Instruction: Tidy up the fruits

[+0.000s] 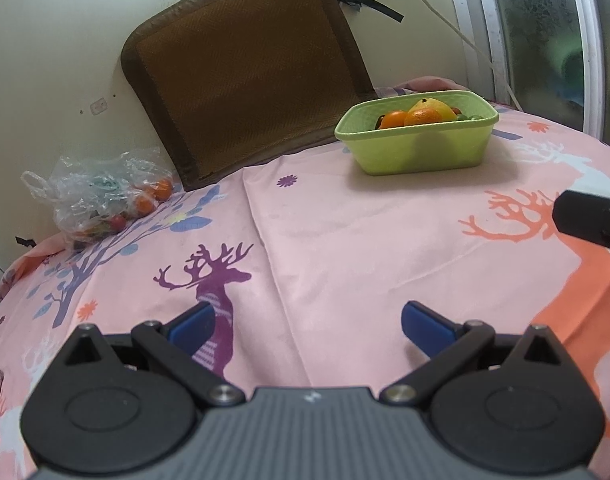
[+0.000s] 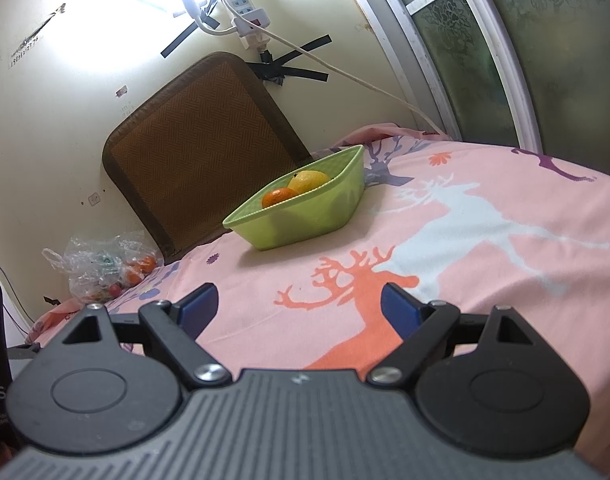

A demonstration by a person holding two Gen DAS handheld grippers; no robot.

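**Desk:** Fruit sits in two places on a bed covered by a pink deer-print sheet [image 1: 345,240]. Where exactly?

**Photographer:** A green basket [image 1: 417,148] near the far edge holds oranges [image 1: 393,119] and a yellow fruit [image 1: 435,105], with something small and green just visible behind them. A clear plastic bag [image 1: 101,196] lies well apart at the far left, against the wall beside a brown woven cushion [image 1: 245,72], with more small oranges and a red fruit inside.

**Desk:** And the tools?

**Photographer:** Both empty. The left tool [image 1: 307,326] hovers low over the sheet with its blue pads spread wide. The right tool [image 2: 299,308] is likewise spread, pinching nothing, and points toward the basket.

**Desk:** Which step is this?

**Photographer:** By appearances, a pause between transfers: no loose fruit lies on the sheet, so the bag looks like the remaining source.

**Desk:** What does the next move call for?

**Photographer:** Probably a long reach by the left tool to the bag, then working past the crumpled plastic to close on one round fruit. The film may snag or slip between the pads.
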